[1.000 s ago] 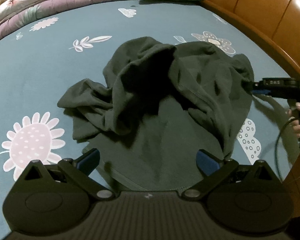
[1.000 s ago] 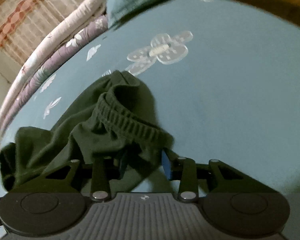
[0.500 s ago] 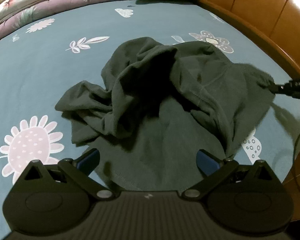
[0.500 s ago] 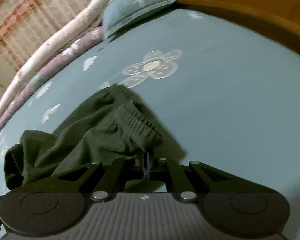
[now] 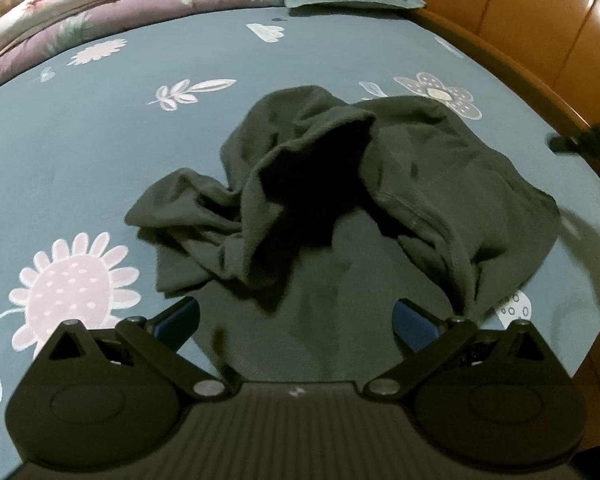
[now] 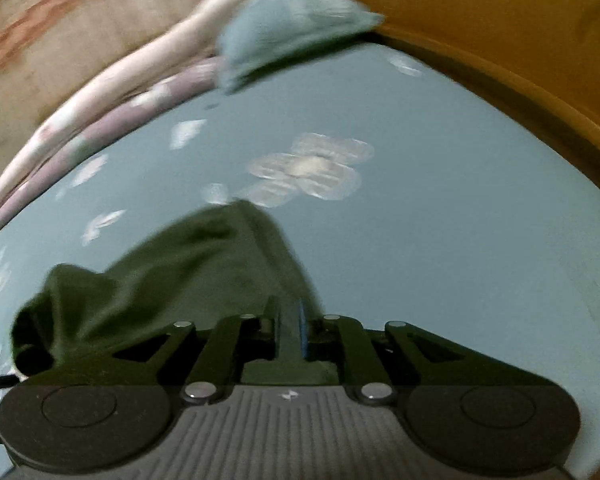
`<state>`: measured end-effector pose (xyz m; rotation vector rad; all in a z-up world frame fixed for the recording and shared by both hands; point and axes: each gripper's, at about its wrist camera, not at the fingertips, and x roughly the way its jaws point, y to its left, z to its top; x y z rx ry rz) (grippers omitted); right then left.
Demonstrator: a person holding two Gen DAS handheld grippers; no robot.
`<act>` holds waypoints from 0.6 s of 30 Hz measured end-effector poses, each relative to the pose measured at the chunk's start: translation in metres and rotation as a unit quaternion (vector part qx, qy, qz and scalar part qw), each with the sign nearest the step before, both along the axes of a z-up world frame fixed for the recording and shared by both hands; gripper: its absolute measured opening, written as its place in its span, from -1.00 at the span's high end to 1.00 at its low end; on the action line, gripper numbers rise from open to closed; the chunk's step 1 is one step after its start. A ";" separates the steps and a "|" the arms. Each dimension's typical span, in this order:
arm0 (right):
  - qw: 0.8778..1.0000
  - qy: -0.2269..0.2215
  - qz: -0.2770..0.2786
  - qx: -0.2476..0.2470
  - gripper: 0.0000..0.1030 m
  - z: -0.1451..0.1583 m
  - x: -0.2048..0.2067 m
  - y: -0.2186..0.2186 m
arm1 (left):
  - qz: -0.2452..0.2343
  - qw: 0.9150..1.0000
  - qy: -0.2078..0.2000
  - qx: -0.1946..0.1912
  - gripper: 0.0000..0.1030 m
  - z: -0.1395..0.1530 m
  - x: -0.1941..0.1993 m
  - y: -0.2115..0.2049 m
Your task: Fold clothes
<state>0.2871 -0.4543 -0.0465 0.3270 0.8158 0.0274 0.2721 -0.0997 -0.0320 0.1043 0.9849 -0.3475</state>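
The dark green garment [image 5: 340,200] lies crumpled on the bed [image 5: 100,152], with bunched folds at its left side and a flatter part toward the near edge. The left tongs [image 5: 296,320] stand wide open above this near part and hold nothing. The right tongs [image 6: 290,320] are nearly closed; the picture is blurred, but green cloth seems to run between the fingers, so I judge they pinch one edge of the garment [image 6: 188,280]. In the left view the right tongs [image 5: 584,140] show only as a dark blurred bar at the right, apart from the cloth there, so this grip is not certain.

The cloth looks soft, limp and rather thick, like fleece; it should be light, not slippery and not fragile, but it will sag and fold on itself. A hem or a corner is the best place to hold, not the bunched middle.

No container is in view.
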 end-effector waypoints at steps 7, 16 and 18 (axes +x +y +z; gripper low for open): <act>0.994 -0.013 0.101 -0.030 0.10 0.004 0.125 0.028 | 0.035 0.999 -0.003 0.017 -0.99 0.011 -0.019 0.011; 0.985 0.052 0.149 -0.071 0.07 -0.055 0.208 0.051 | 0.083 0.996 0.017 0.035 -0.99 0.012 -0.034 0.026; 0.982 0.055 0.159 -0.086 0.02 -0.067 0.199 0.056 | 0.089 0.995 0.021 0.036 -0.99 0.011 -0.034 0.027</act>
